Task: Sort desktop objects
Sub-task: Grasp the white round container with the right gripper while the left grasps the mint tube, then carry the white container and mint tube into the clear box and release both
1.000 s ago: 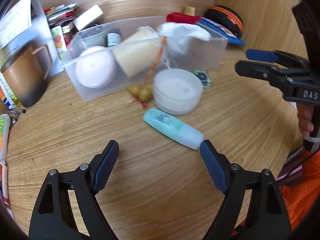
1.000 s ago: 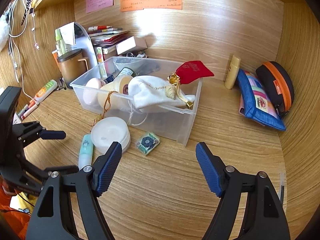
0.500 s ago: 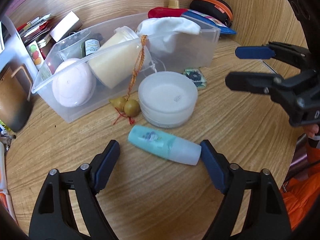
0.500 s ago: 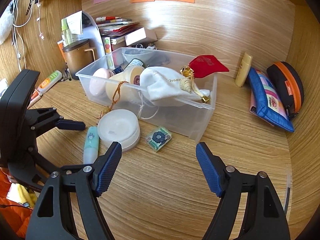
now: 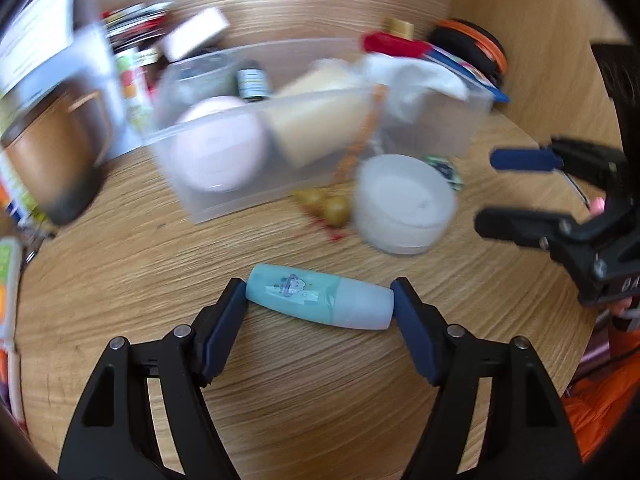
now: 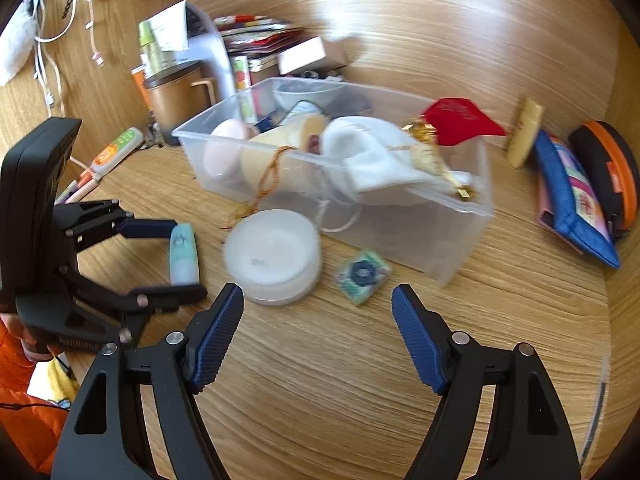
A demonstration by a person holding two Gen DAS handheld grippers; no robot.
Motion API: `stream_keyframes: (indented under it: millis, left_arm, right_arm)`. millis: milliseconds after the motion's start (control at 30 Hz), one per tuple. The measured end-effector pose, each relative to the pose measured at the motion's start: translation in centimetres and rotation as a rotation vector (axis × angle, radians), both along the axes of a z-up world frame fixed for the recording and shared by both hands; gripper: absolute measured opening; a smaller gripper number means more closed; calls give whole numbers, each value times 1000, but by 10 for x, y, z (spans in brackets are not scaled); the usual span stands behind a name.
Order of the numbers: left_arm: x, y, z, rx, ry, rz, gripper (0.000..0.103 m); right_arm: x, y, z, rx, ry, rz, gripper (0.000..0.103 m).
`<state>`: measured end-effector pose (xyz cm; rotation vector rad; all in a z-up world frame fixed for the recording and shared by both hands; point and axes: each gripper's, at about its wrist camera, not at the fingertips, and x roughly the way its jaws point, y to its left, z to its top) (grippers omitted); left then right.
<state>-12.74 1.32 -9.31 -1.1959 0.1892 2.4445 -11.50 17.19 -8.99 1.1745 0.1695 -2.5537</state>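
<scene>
A teal tube with a frosted cap (image 5: 318,301) lies on the wooden desk, also seen in the right wrist view (image 6: 183,254). My left gripper (image 5: 319,308) is closed on it end to end, both pads touching its ends. My right gripper (image 6: 318,320) is open and empty, above the desk in front of a white round jar (image 6: 274,255) and a small patterned packet (image 6: 362,276). A clear plastic bin (image 6: 460,236) behind them holds a pink ball, a cream cup, a white cloth and a red pouch.
A brown mug (image 6: 176,100), books and boxes stand at the back left. Pens and a marker (image 6: 114,152) lie at the left. A blue pouch (image 6: 572,200) and an orange-black case (image 6: 608,172) sit at the right wall. A cream bottle (image 6: 526,132) leans nearby.
My left gripper moved forward around the teal tube and closed on its ends. My right gripper moved closer to the jar and packet, still open.
</scene>
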Motion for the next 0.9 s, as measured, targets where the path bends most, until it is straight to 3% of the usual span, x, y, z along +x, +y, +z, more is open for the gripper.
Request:
stream_keyframes:
  millis: [300, 633, 900]
  left_arm:
    - [3, -50, 12, 67, 44, 149, 73]
    - [-4, -60, 14, 123, 56, 163, 73]
    - [-2, -62, 13, 144, 55, 156, 73]
  right_arm:
    - [-15, -34, -16, -28, -81, 62, 74]
    - [-38, -42, -24, -16, -114, 30, 73]
    - [-39, -51, -27, 29, -82, 19, 63]
